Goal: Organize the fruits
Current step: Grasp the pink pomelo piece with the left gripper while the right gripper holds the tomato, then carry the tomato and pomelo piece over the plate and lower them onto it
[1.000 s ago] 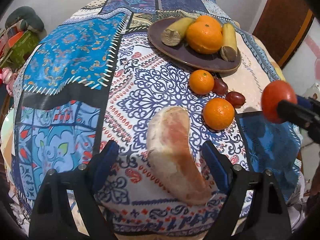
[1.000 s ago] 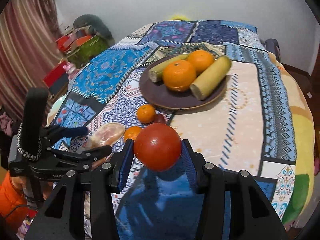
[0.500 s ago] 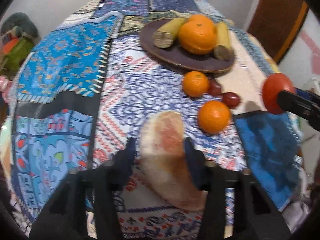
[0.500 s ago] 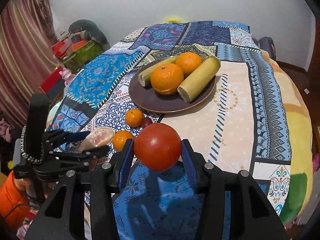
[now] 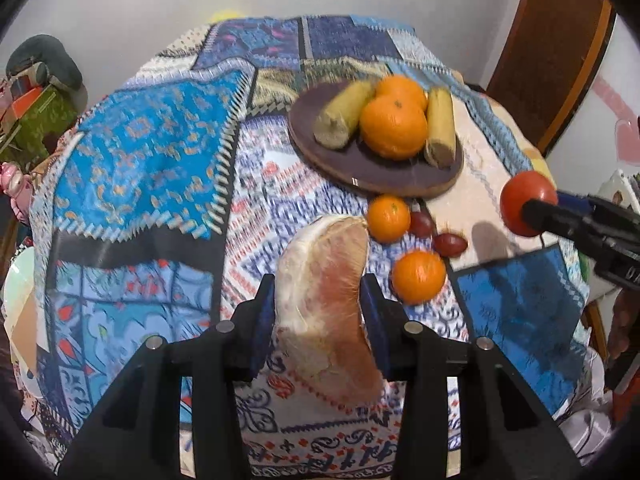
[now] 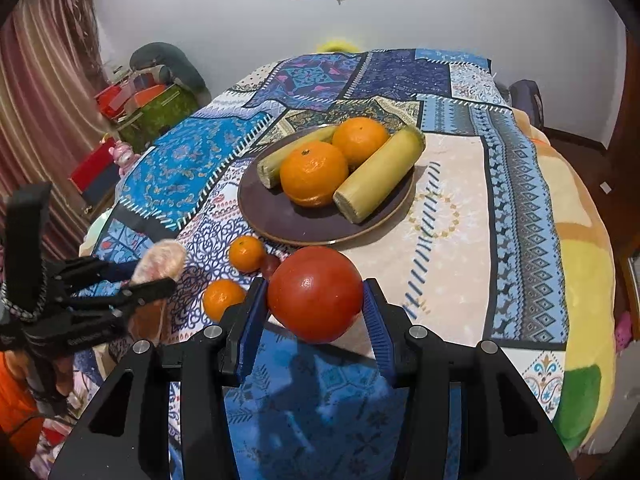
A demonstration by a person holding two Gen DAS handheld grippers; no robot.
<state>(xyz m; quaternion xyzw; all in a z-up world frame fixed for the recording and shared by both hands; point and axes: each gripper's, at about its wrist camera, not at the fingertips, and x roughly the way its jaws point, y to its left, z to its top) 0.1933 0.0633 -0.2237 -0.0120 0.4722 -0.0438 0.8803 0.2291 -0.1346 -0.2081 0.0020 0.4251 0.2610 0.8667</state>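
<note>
My left gripper (image 5: 320, 312) is shut on a peeled pomelo wedge (image 5: 324, 300), pale with pink flesh, lifted a little off the patterned cloth. My right gripper (image 6: 316, 312) is shut on a red tomato (image 6: 314, 294) held above the cloth; the tomato (image 5: 526, 202) shows at the right of the left wrist view. A dark round plate (image 6: 280, 216) carries two oranges (image 6: 314, 172) and two yellow-green stalk pieces (image 6: 380, 174). Two small tangerines (image 5: 388, 218) (image 5: 418, 276) and two dark red grapes (image 5: 450, 244) lie on the cloth in front of the plate.
The round table (image 6: 520, 200) wears a patchwork cloth, and its edge drops away at the right and front. Boxes and a cushion (image 6: 160, 92) stand beyond the table at the left by a curtain. A brown door (image 5: 552, 60) is behind the table at the right.
The left jaws closed on the pomelo wedge and lifted it off the cloth. The right gripper kept its hold on the tomato and barely moved.
</note>
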